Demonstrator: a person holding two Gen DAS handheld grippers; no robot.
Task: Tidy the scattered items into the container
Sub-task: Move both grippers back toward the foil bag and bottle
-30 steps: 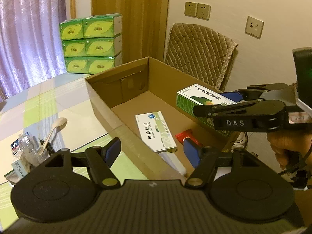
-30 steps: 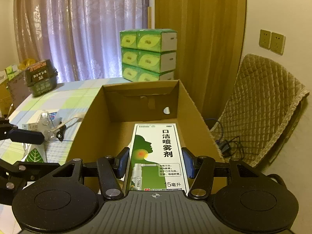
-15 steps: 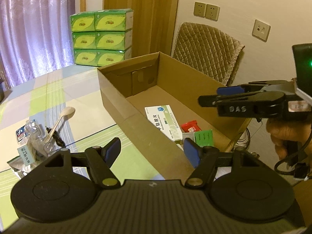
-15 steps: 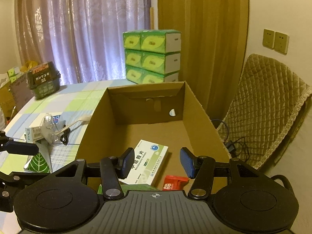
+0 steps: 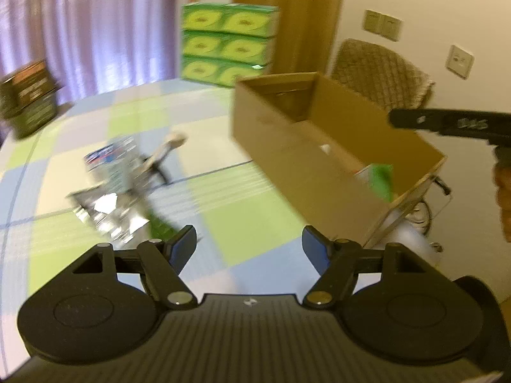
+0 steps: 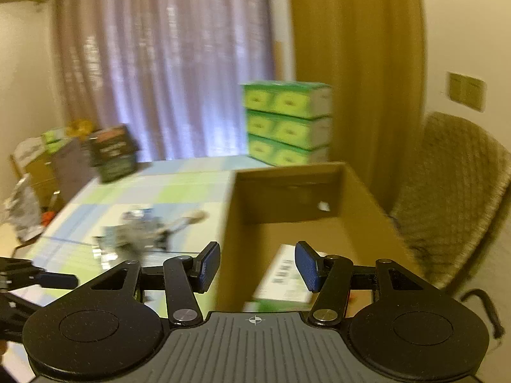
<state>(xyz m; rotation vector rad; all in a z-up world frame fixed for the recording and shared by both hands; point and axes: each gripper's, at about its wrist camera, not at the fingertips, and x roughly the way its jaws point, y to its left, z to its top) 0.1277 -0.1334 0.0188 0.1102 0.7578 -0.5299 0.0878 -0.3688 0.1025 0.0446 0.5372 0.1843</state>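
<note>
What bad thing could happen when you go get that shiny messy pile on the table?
1. The leftover pile looks tangled: a foil packet, crinkly wrappers and a spoon lie together, so one grab might drag or drop pieces.
2. The cardboard box sits at the table edge; a bump from the right gripper could perhaps push it off.
3. Both views are blurred, so the open left gripper could mis-aim.

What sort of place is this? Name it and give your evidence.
Probably a room in a home, perhaps a dining area: a table with a checked cloth, a quilted chair, purple curtains, and stacked green tissue boxes.
</note>
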